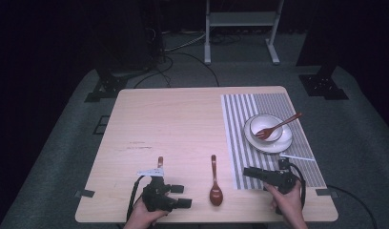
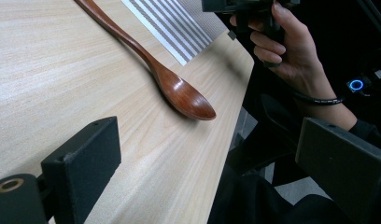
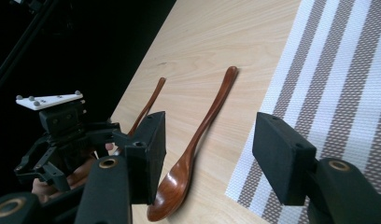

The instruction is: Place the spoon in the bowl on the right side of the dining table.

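- I'm holding the left gripper (image 1: 176, 195) low at the near left edge of the table (image 1: 183, 119), jaws spread wide with nothing between them; in the left gripper view the two black pads are standing far apart, one over the wood, the other out past the table edge.
- I'm keeping the right gripper (image 1: 252, 172) at the near right, hovering over the near end of the striped placemat (image 1: 240, 143); its jaws are gaping wide too, gripping nothing.
- In the right gripper view the open jaws are framing the wooden spoon (image 3: 193, 149), with its bowl sitting near the left pad and the placemat edge running by the right pad.
- The wooden spoon is lying flat on bare wood between the two grippers, bowl toward me, handle pointing away, just left of the placemat and apart from both grippers.
- In the left gripper view the spoon's bowl is resting near the table's near edge, ahead of the jaws, untouched.
- A second wooden handle (image 1: 160, 162) is lying just beyond the left gripper; its head is hidden behind the gripper, so I can't tell what utensil it is.
- Farther out on the placemat a white bowl (image 1: 264, 128) is sitting on a white plate (image 1: 278, 144), with a wooden fork (image 1: 277, 127) leaning in the bowl, handle sticking out to the far right.
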The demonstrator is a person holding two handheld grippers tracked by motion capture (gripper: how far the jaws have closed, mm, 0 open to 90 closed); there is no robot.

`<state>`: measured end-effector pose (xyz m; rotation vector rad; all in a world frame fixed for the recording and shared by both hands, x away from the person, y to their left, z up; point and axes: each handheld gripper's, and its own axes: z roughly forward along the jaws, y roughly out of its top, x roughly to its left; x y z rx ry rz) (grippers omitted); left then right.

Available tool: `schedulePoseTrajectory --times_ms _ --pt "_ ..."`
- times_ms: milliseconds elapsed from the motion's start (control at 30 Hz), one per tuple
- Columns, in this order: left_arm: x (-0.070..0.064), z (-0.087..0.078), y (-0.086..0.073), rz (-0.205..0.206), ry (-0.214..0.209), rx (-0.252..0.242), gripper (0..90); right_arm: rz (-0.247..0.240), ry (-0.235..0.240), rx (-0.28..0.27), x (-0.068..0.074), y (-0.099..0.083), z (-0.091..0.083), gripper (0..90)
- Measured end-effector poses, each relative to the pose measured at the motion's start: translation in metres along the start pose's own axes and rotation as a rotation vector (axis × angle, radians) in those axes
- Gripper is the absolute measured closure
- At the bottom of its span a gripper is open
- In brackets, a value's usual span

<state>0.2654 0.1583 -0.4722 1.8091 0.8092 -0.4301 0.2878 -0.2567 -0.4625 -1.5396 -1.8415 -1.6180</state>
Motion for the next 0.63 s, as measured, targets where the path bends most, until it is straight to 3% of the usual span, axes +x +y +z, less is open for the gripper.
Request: schedulePoseTrajectory --times_ms 633 --pt "0.001 -0.001 0.000 -0.001 -0.001 -0.004 5.4 -0.018 -0.007 0.032 0.000 -0.016 0.011 40.5"
